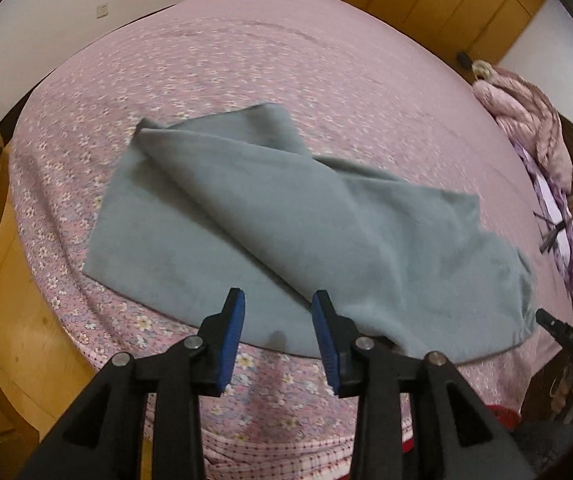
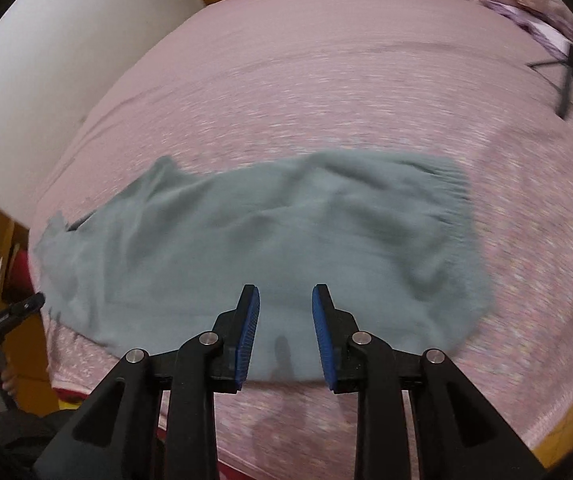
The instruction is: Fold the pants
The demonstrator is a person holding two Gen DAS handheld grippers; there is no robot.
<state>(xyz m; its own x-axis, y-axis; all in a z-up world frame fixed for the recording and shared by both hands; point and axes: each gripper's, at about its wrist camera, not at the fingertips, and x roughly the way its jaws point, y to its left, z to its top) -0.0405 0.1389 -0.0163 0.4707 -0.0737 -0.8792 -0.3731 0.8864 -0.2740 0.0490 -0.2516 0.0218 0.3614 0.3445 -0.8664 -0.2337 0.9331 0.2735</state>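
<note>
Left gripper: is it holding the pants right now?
No. The left gripper is open and empty, its blue pads apart above the near edge of the grey pants.

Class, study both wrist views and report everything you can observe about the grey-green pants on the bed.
The pants are grey-green, of soft fleecy-looking fabric, lying loosely spread and rumpled across the pink floral bed sheet. In the left wrist view, one layer is folded diagonally over another. A ribbed band shows at the far right end in the right wrist view. The left gripper and right gripper hover open near its front edge; neither grips it.
</note>
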